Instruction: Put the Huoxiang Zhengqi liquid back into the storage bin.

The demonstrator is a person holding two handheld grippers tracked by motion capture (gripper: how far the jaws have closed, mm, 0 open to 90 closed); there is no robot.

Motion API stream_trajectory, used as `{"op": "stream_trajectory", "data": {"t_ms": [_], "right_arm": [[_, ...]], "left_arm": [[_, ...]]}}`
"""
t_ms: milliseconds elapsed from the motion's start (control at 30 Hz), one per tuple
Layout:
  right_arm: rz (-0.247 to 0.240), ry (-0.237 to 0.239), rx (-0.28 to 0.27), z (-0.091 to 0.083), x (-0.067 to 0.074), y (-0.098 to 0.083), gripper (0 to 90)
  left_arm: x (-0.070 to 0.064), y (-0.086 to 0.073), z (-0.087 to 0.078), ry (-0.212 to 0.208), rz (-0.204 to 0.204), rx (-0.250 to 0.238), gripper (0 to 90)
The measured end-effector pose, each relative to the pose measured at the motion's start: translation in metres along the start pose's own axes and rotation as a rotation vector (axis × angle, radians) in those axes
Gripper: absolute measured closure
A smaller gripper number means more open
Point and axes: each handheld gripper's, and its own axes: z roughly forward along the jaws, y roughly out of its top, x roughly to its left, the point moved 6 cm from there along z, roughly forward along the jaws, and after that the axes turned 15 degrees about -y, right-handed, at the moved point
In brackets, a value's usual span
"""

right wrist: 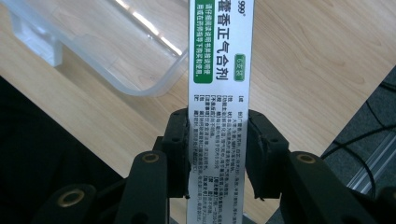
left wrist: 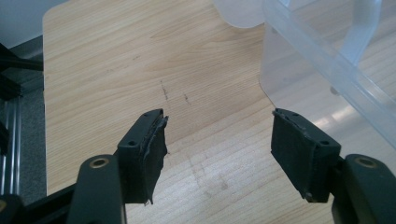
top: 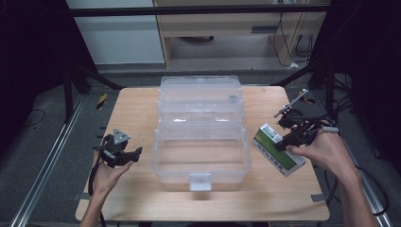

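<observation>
At right of the pale wooden desk point(top: 142, 109), just beside the clear plastic storage box point(top: 201, 163) with its hinged lid thrown back: flat white-and-green medicine carton point(top: 278, 149), printed with small text, clamped across its narrow sides by the right gripper point(top: 294, 134) and apparently held clear of the desk. Seen along the jaws in the right gripper view: same carton point(right wrist: 219, 88) standing tall between the pads, long end pointing toward the box's rim point(right wrist: 140, 88). Left gripper point(left wrist: 219, 149) released, jaws wide apart with nothing between them, hovering over bare wood near the box's left wall point(left wrist: 299, 79).

Likely trouble: grip near one end only, so possible swing or slip of the long carton under its own weight; thin cardboard liable to crush if squeezed harder; far end liable to catch the box rim on the way in and tip or nudge the light, unheld box, the free gripper not bracing it.

Underfoot: light wood grain with faint scuffs, grey floor around, metal rails at both sides, black framing, trailing cables at right, a pale cabinet beyond.
</observation>
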Motion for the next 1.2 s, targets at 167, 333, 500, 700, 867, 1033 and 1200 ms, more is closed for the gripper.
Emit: {"op": "stream_trajectory", "data": {"t_ms": [167, 333, 500, 700, 867, 1033, 1200], "right_arm": [[-0.056, 0.019, -0.038, -0.01, 0.005, 0.008, 64.0], [-0.132, 0.038, -0.068, -0.013, 0.013, 0.017, 64.0], [-0.19, 0.052, -0.09, -0.013, 0.019, 0.026, 64.0], [-0.235, 0.066, -0.098, -0.014, 0.024, 0.035, 64.0], [-0.3, 0.086, -0.114, -0.018, 0.029, 0.044, 64.0], [-0.354, 0.09, -0.097, -0.018, 0.036, 0.054, 64.1], [-0.386, 0.097, -0.096, -0.018, 0.041, 0.062, 64.2]], "left_arm": [[0.0, 0.0, 0.0, 0.0, 0.001, 0.001, 34.9], [0.0, 0.0, 0.0, 0.0, 0.0, -0.001, 34.8], [0.001, 0.0, 0.0, 0.0, -0.001, -0.002, 34.9], [0.001, 0.0, 0.0, 0.0, -0.001, 0.001, 34.8], [0.001, -0.001, 0.0, 0.001, -0.001, -0.001, 34.8], [0.001, -0.001, 0.0, 0.0, -0.001, 0.0, 34.8], [0.002, -0.001, 0.0, 0.0, -0.002, 0.0, 34.8]]}}
